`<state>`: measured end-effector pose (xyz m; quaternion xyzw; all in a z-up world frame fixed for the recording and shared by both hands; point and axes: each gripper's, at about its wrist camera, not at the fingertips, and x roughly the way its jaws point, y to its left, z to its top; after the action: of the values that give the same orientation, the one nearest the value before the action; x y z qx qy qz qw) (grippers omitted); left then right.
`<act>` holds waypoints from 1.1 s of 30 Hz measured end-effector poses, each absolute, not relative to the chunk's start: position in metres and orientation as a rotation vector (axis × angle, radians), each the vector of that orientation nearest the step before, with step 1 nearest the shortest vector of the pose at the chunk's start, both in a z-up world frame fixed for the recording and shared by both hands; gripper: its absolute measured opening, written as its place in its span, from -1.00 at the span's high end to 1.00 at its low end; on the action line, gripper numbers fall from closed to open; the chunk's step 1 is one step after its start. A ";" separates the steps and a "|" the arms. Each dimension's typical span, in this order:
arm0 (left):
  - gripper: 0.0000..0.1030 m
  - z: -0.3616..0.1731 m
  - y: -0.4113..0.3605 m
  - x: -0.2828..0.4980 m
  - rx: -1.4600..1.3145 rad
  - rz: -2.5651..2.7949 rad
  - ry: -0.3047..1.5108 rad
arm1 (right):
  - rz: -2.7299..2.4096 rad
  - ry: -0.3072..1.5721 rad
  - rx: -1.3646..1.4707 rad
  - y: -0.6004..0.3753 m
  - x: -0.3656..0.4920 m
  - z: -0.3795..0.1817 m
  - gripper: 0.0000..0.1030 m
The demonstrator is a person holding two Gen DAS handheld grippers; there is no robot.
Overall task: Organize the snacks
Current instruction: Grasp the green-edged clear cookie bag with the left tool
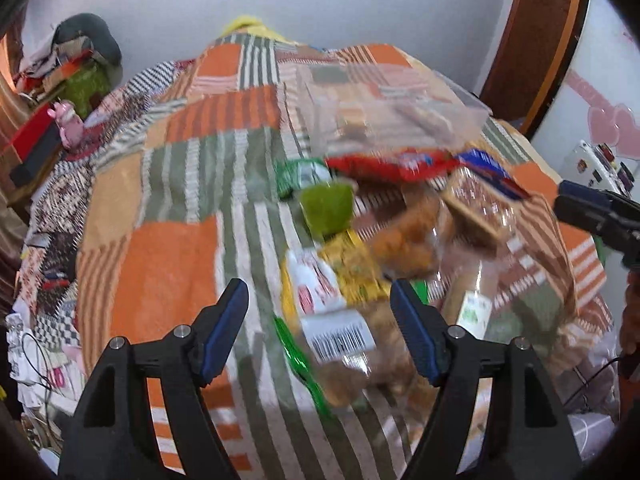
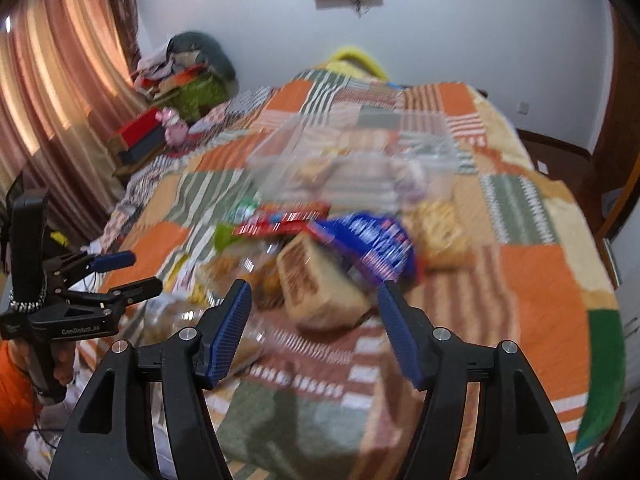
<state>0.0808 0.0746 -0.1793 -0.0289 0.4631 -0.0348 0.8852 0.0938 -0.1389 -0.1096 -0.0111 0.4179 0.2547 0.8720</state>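
Observation:
A blurred heap of snack packets lies on the patchwork blanket (image 1: 172, 248). My left gripper (image 1: 318, 286) hangs open above a clear bag with a barcode label (image 1: 340, 336) and a yellow packet (image 1: 352, 268), touching neither. Behind them lie a green packet (image 1: 326, 208), a red packet (image 1: 400, 162) and a blue packet (image 2: 372, 244). My right gripper (image 2: 315, 285) is open over a brown boxy packet (image 2: 320, 304), its pads clear of it. A clear plastic container (image 2: 352, 160) stands behind the heap. The left gripper (image 2: 142, 271) also shows at the right wrist view's left edge.
The bed fills both views. On the left are a striped curtain (image 2: 60, 92), a red box (image 2: 138, 128), a pink toy (image 2: 174, 126) and a pile of clothes (image 2: 188, 68). A wooden door frame (image 1: 536, 40) stands on the right. A hand (image 2: 60, 364) holds the left gripper's handle.

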 end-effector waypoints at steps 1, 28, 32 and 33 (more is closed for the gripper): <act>-0.43 -0.182 0.072 0.080 -0.060 -0.076 0.973 | 0.535 0.883 -0.031 -0.135 0.093 -0.114 -0.20; -0.35 -0.219 0.058 0.070 -0.088 -0.106 0.997 | 0.637 1.058 -0.038 -0.077 0.075 -0.163 -0.37; -0.28 -0.213 0.068 0.067 -0.089 -0.077 0.979 | 0.648 1.048 -0.062 -0.067 0.078 -0.165 -0.12; -0.28 -0.212 0.070 0.067 -0.092 -0.069 0.976 | 0.648 1.040 -0.070 -0.065 0.079 -0.164 -0.08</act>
<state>0.0665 0.0704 -0.2125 -0.0441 0.4687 -0.0332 0.8816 0.0789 -0.0647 -0.1645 -0.0330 0.4880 0.3039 0.8175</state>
